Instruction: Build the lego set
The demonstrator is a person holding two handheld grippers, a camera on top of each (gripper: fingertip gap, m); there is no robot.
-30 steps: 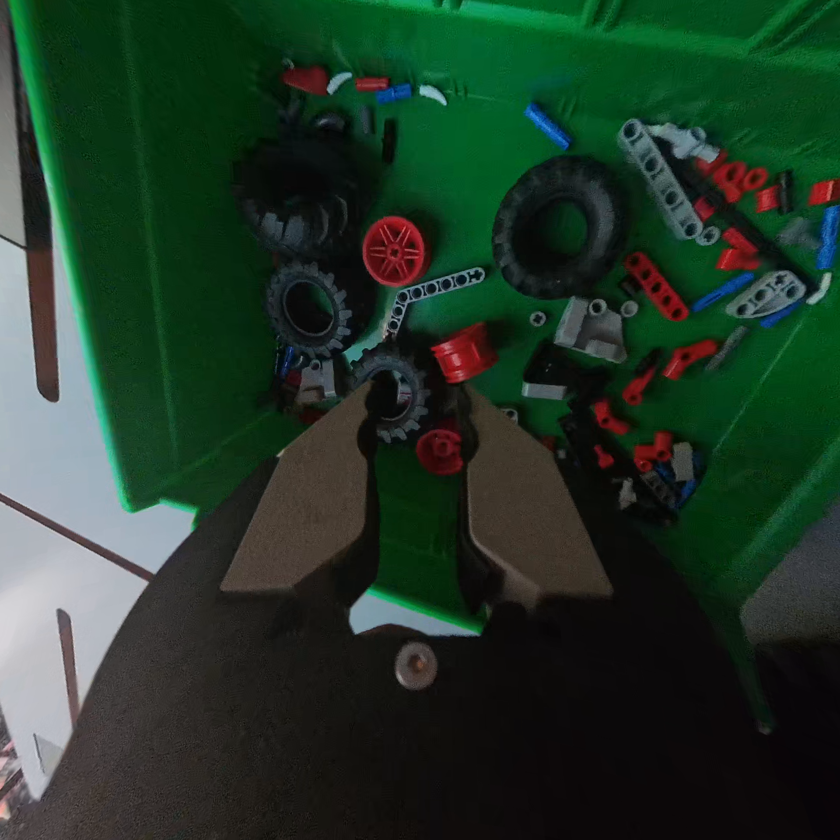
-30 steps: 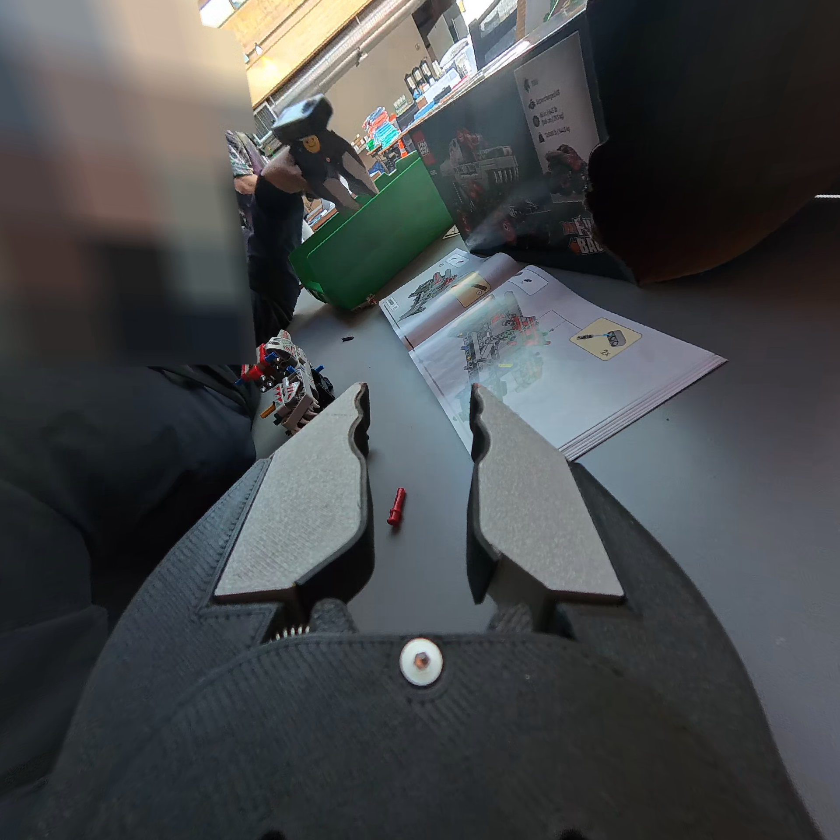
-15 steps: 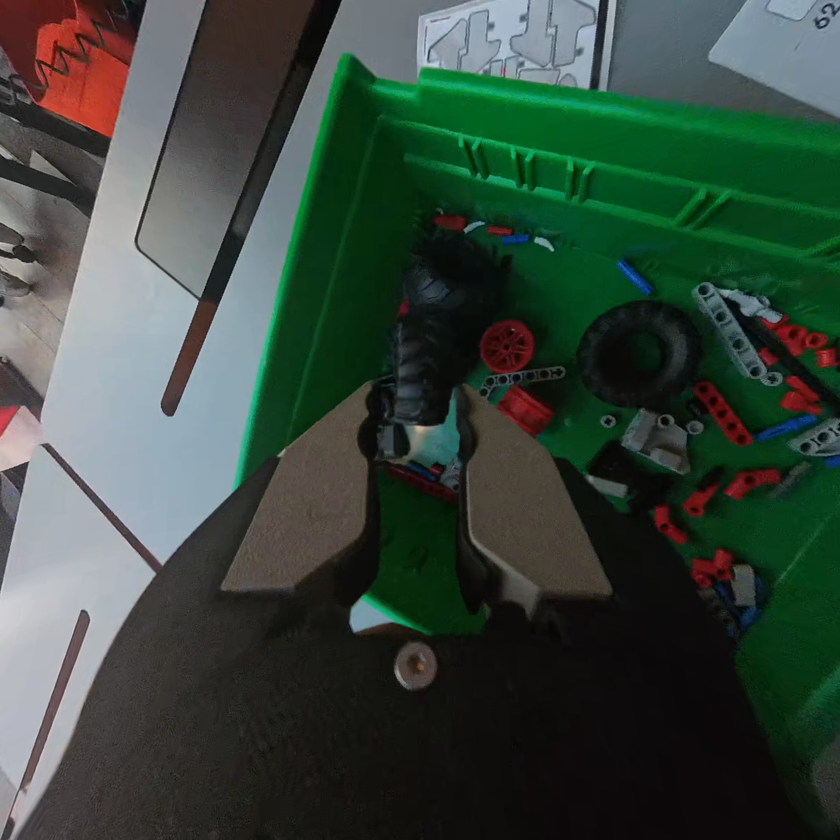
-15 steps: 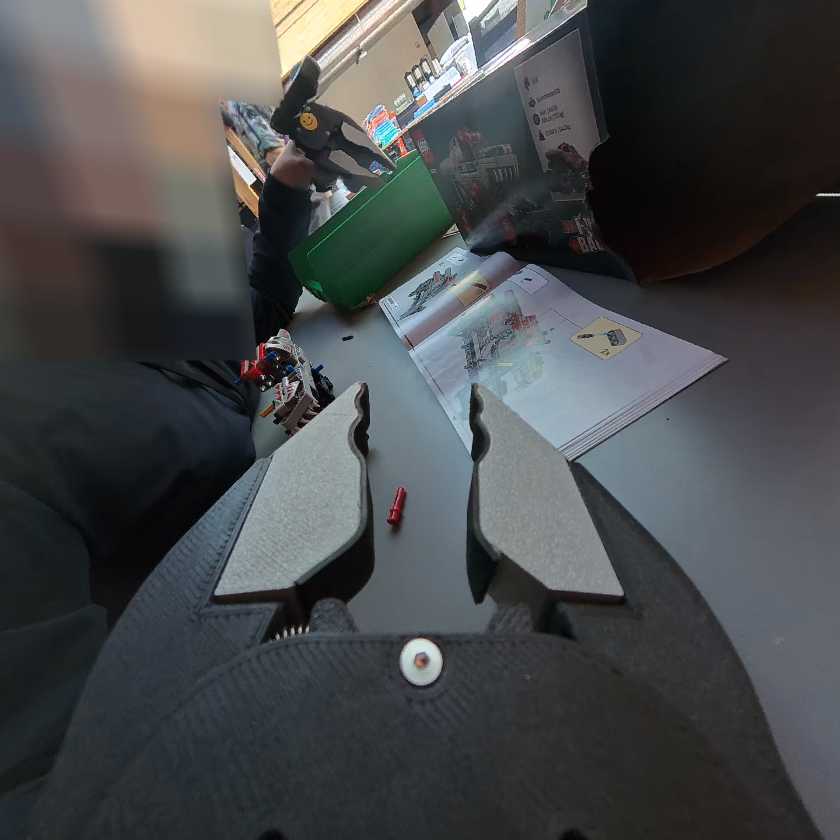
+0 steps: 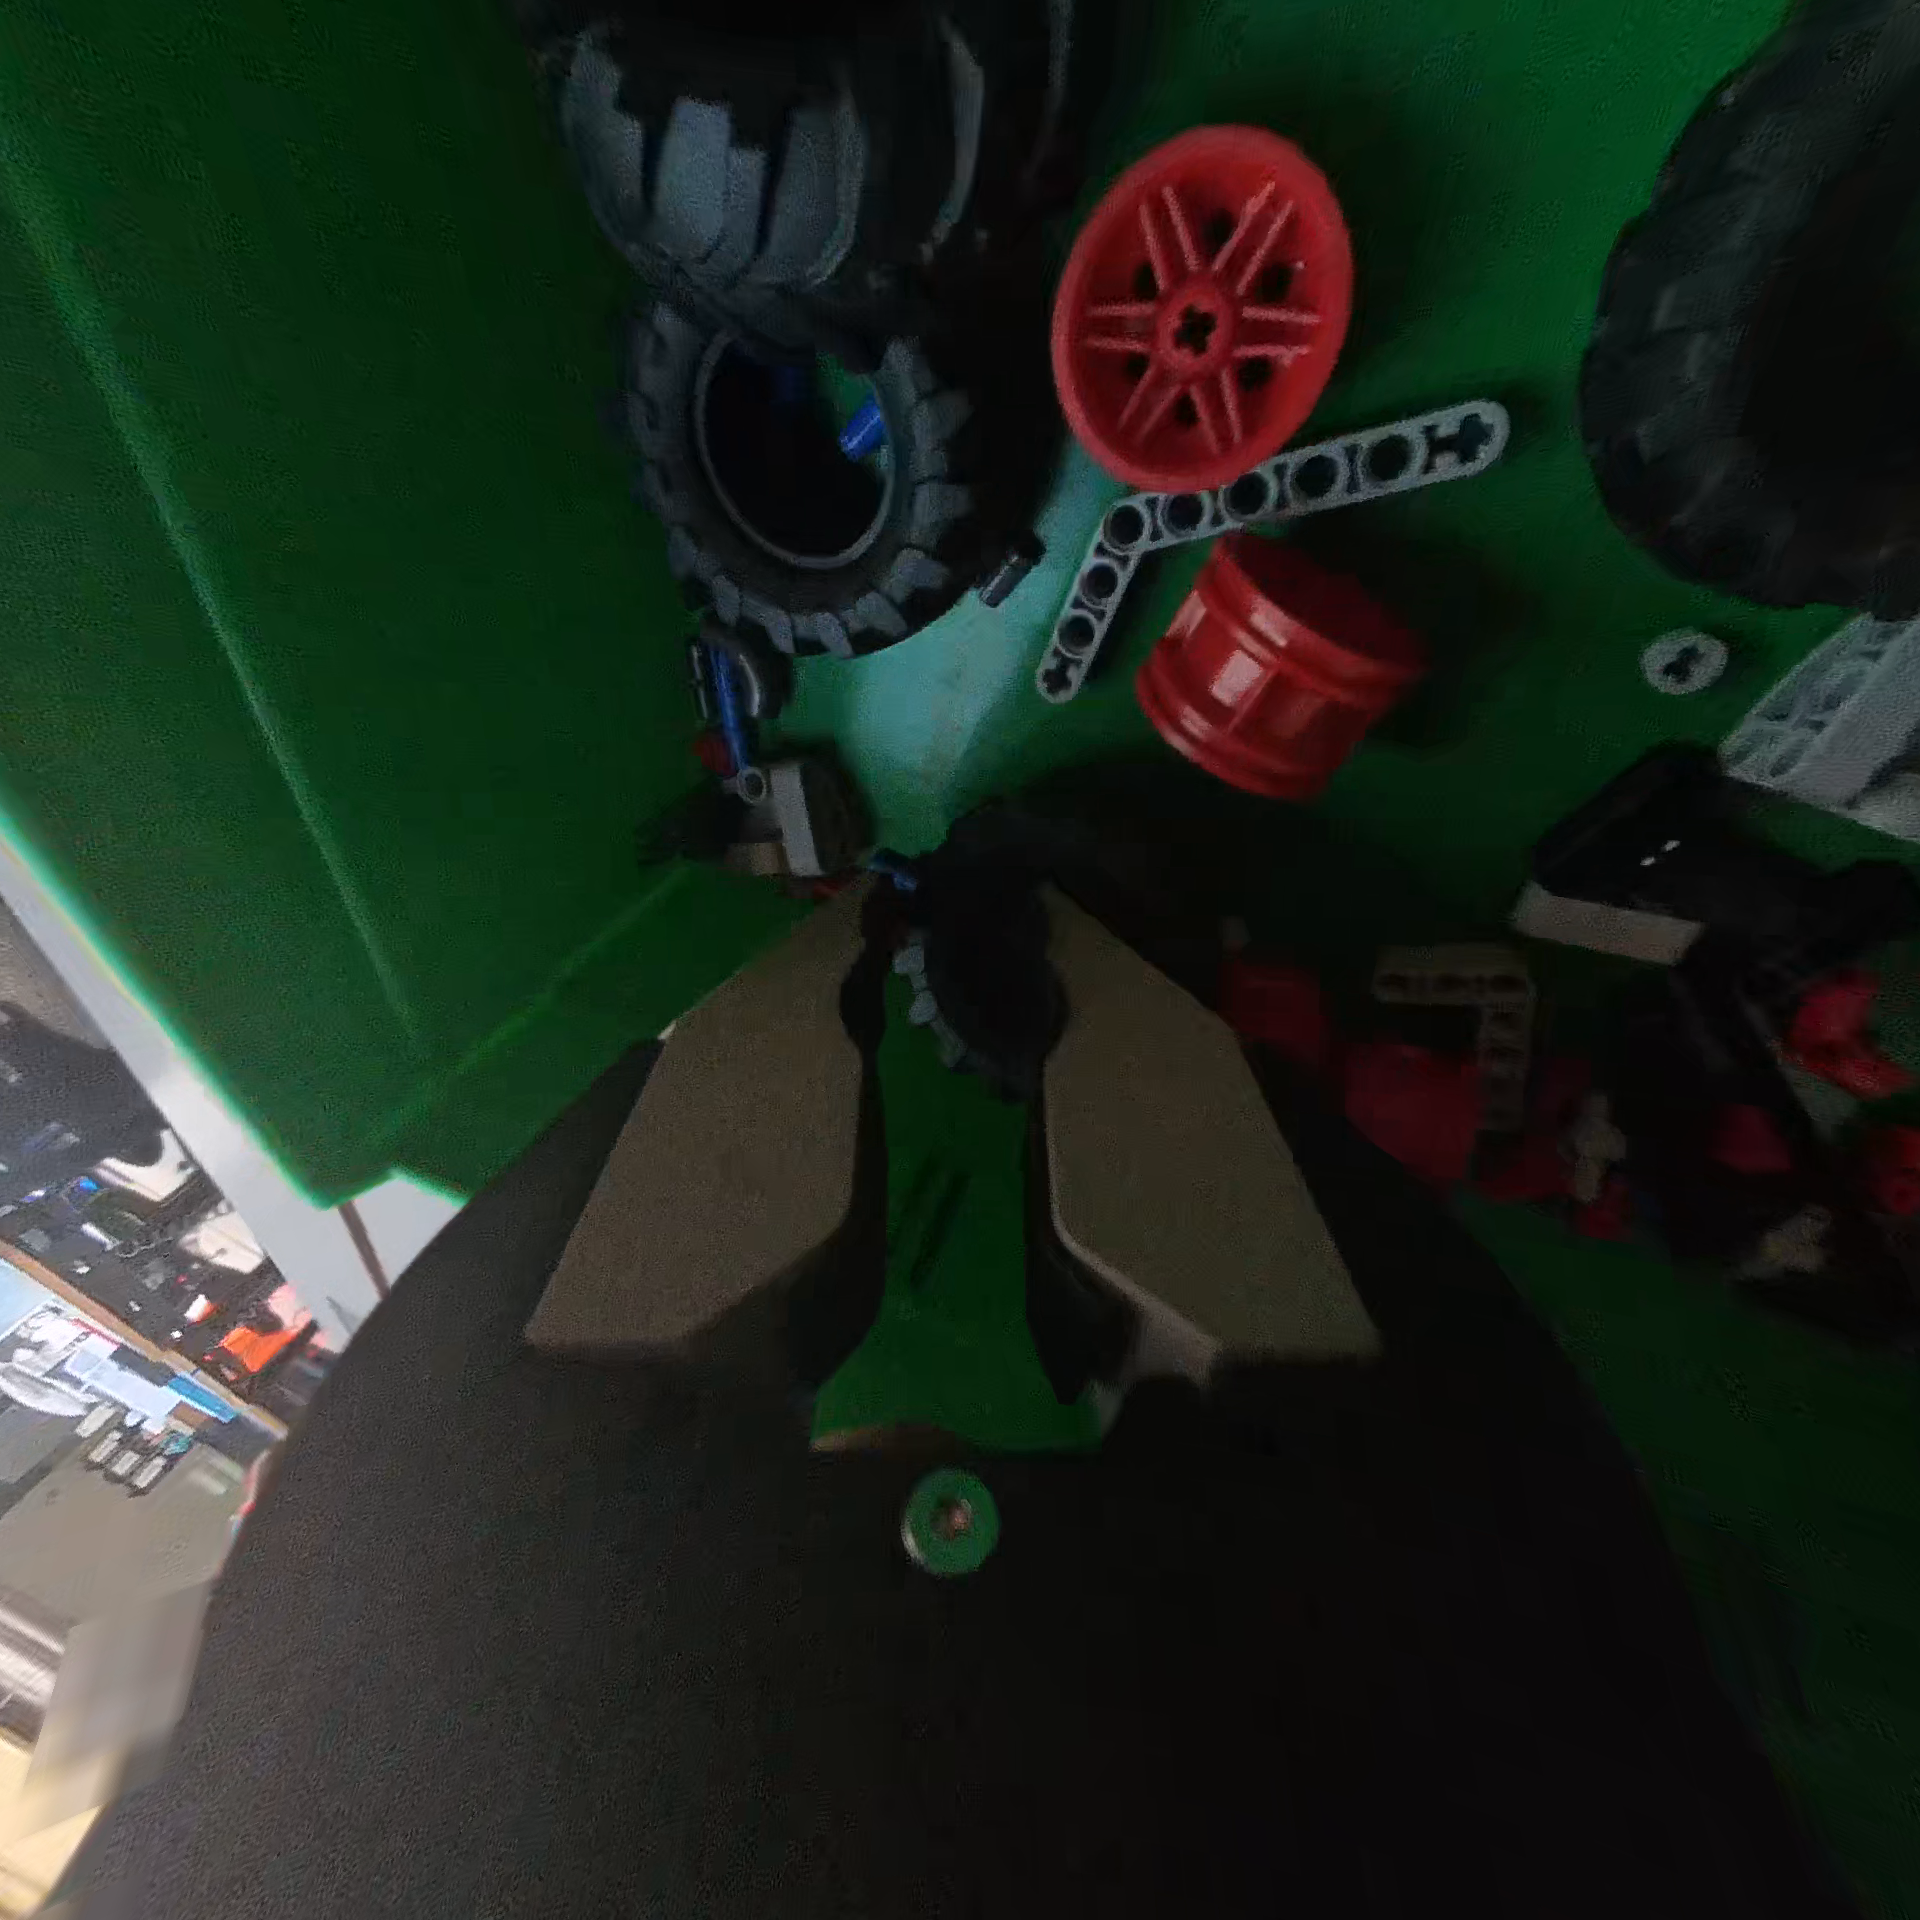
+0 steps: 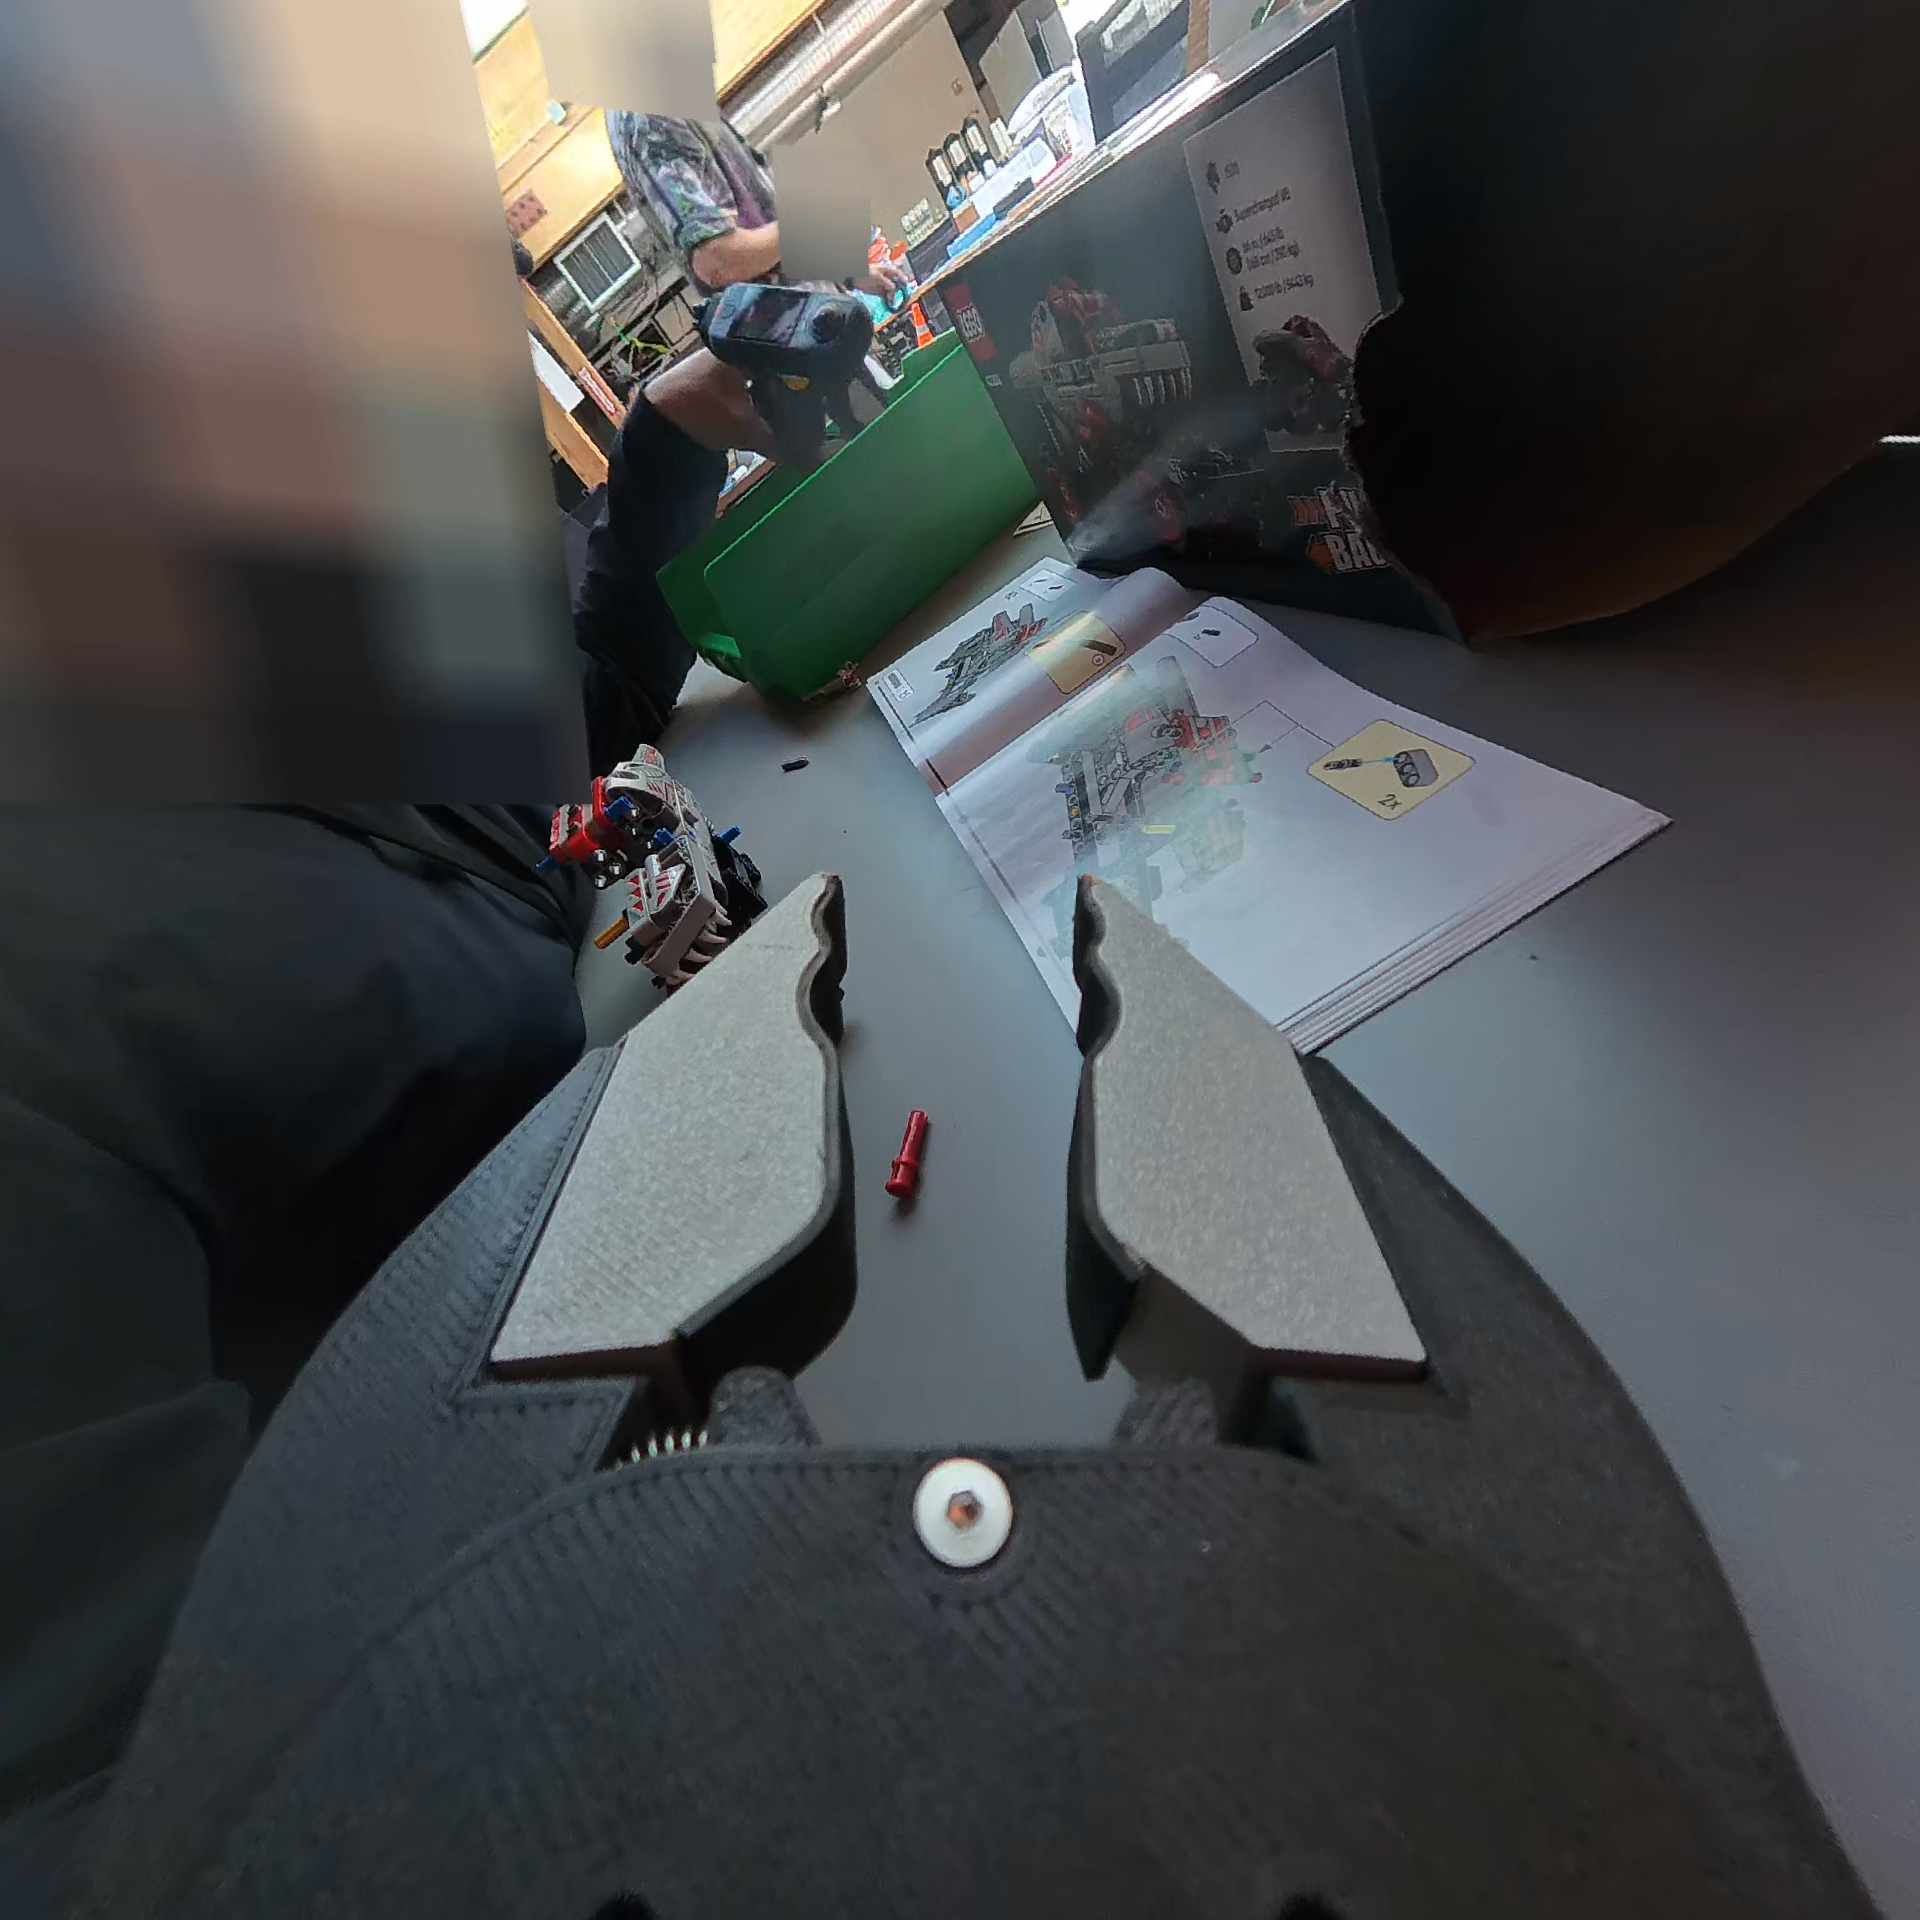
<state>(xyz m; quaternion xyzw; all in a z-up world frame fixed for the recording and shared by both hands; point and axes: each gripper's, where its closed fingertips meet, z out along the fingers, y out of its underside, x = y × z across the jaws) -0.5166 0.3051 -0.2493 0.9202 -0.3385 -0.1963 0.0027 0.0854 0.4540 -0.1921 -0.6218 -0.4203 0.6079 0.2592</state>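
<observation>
While the right gripper [image 6: 954, 940] rests spread and empty on the table [image 6: 1558, 1091], the left gripper [image 5: 956, 935], down in the green bin [image 5: 312, 623], grasps a small black tire [image 5: 982, 987] edge-on between its tips.

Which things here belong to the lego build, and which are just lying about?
In use:
left gripper shut on small black tyre
green bin
spoked red wheel
part-built model
instruction booklet

Lying about:
right gripper, open
red pin
set box

Glossy green plastic bin [image 5: 260, 520], matt paper booklet [image 6: 1351, 862]
</observation>
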